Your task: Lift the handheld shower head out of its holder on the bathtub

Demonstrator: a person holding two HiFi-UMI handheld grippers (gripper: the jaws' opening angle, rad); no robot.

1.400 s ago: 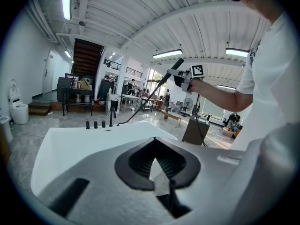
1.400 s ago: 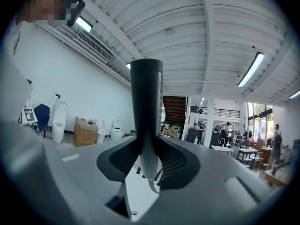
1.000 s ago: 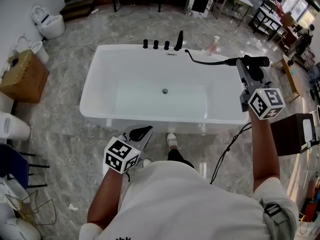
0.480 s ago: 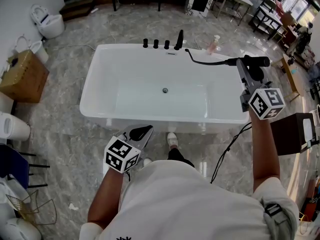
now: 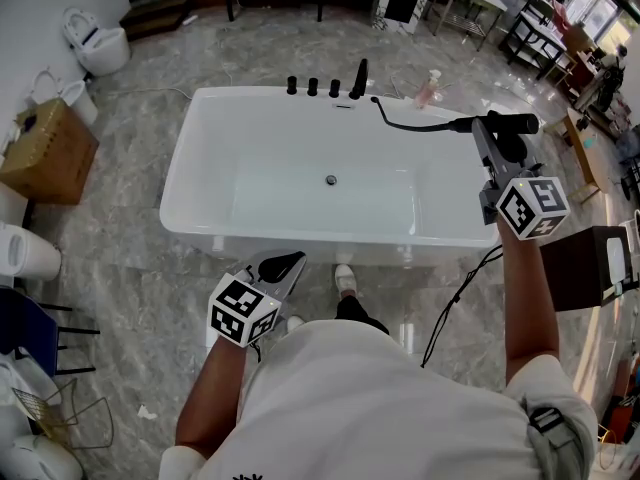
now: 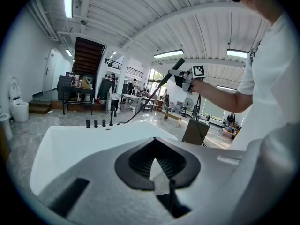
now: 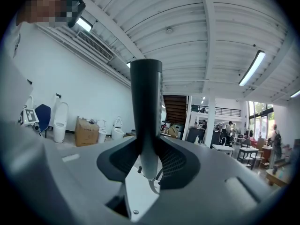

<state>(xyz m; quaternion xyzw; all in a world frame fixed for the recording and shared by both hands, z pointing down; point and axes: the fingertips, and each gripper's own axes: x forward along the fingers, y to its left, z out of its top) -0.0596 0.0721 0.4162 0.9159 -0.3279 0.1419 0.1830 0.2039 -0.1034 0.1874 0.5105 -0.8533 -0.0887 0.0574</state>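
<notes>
The black handheld shower head (image 5: 503, 123) hangs in the air over the right end of the white bathtub (image 5: 190, 163), with my right gripper (image 5: 488, 136) shut on its handle. Its black hose (image 5: 415, 125) runs back to the tub's far rim beside the black faucet (image 5: 357, 80) and three knobs. In the right gripper view the handle (image 7: 146, 111) stands upright between the pads of my right gripper (image 7: 149, 159). My left gripper (image 5: 278, 265) stays near the tub's front edge, shut with nothing in it; its view (image 6: 153, 146) shows the raised shower head (image 6: 172, 70).
A cardboard box (image 5: 45, 153) and toilets (image 5: 95, 43) stand at the left. A pink bottle (image 5: 427, 90) sits on the floor behind the tub. A dark box (image 5: 590, 268) is at the right, with a black cable (image 5: 455, 303) trailing on the marble floor.
</notes>
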